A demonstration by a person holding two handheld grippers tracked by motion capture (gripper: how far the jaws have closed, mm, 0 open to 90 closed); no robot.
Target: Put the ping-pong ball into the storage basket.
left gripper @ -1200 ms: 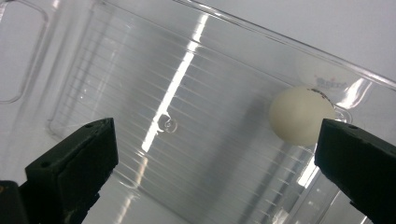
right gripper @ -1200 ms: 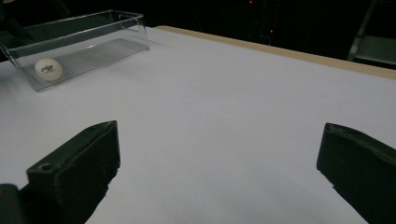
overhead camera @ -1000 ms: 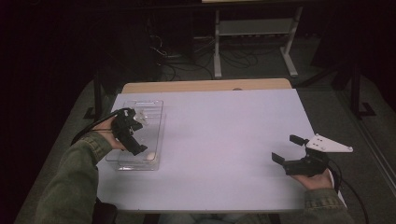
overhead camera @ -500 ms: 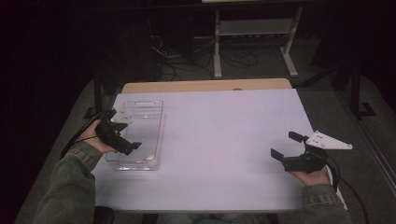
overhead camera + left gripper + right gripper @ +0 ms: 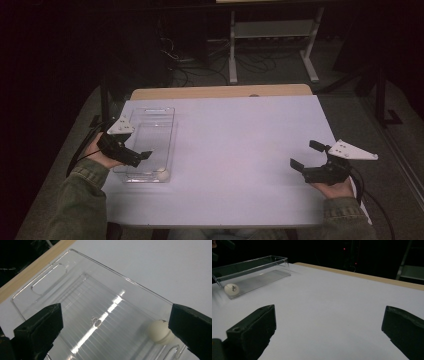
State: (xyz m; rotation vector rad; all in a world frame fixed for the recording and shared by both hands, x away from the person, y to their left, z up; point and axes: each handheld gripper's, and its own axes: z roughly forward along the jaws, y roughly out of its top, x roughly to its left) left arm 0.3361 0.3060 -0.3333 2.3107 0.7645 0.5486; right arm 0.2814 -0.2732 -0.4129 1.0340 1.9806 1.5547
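Observation:
A clear plastic tray (image 5: 150,110) lies lengthwise at the table's left side. A white ball (image 5: 163,174) rests inside it at the near right corner. My left gripper (image 5: 141,157) hovers open over the tray's near left part, with nothing between its jaws. In the left gripper view the tray (image 5: 125,278) lies under the left gripper (image 5: 116,322), and the ball (image 5: 158,331) sits just inside the right-hand jaw. My right gripper (image 5: 306,154) is held open and empty above the table's right side. The right gripper view looks past the right gripper (image 5: 329,325) across the table to the tray (image 5: 249,265) and ball (image 5: 231,289).
The white table (image 5: 240,140) has a wooden strip (image 5: 220,92) along its far edge. Beyond it, on the dark floor, stand a metal frame (image 5: 272,30) and loose cables (image 5: 175,55). A cable (image 5: 372,210) trails from the right gripper past the table's right edge.
My left hand has drawn back to the left, from above the tray's middle to its left side. The white ball now shows in the tray's near corner. The right gripper has hardly moved.

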